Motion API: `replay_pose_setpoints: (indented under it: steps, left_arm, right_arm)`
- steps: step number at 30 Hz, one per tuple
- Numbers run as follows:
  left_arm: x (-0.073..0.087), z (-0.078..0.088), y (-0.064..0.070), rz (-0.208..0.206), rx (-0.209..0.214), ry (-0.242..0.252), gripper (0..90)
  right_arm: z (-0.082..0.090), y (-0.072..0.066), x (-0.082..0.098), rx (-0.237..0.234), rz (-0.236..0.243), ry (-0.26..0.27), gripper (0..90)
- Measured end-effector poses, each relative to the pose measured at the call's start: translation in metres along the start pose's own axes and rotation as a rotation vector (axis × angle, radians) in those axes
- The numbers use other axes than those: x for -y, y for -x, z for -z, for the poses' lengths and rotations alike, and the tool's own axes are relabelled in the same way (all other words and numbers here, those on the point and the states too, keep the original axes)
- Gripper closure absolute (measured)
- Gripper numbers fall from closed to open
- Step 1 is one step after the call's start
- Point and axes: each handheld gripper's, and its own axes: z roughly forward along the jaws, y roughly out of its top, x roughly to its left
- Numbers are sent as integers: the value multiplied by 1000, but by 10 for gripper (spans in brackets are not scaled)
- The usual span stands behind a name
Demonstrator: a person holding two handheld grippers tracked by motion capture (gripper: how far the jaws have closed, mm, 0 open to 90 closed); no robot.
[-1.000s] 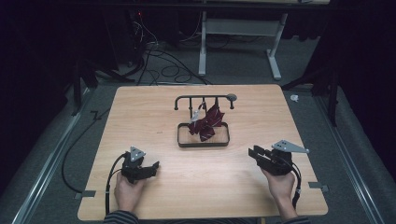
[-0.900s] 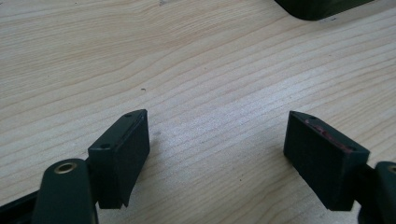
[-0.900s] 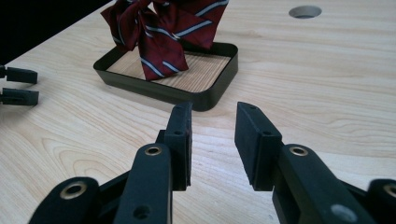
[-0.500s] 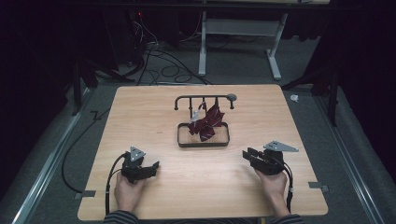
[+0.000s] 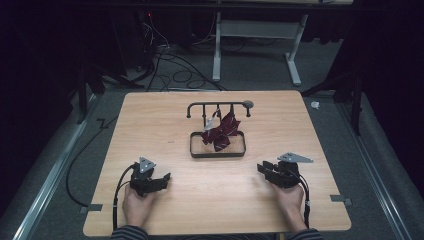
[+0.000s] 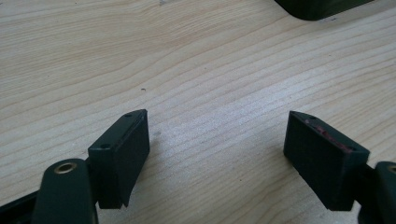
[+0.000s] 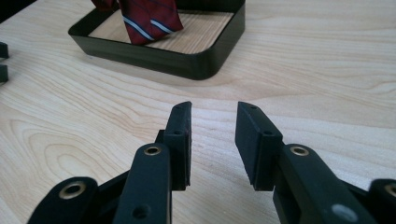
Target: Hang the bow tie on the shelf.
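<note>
A dark red striped tie [image 5: 220, 132] hangs from a black rack [image 5: 217, 105] and drapes into a black tray [image 5: 218, 153] at the middle of the wooden table. My left gripper [image 5: 162, 179] rests near the front left, held by a hand, its jaws wide open over bare wood [image 6: 217, 140]. My right gripper [image 5: 262, 167] sits at the front right, low over the table, with its jaws a narrow gap apart and nothing between them [image 7: 214, 126]. In the right gripper view the tray [image 7: 187, 60] and the tie's end [image 7: 149, 16] lie just ahead.
The wooden table [image 5: 150, 115] has bare surface on both sides of the tray. Cables [image 5: 170, 60] and a white desk frame [image 5: 255, 35] stand on the floor beyond its far edge. A metal rail [image 5: 50, 175] runs along the floor at the left.
My right gripper has slid a little to the left, toward the table's middle. The left gripper, tie and tray have stayed put.
</note>
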Motion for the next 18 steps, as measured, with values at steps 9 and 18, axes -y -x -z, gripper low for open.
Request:
replay_pose_setpoints:
  steps: [9, 18]
  left_arm:
    - [0, 0, 0, 0, 0, 0, 231]
    - [0, 0, 0, 0, 0, 0, 231]
  right_arm:
    - [-11, 3, 4, 13, -9, -31, 681]
    - [-21, 4, 6, 35, -1, -62, 674]
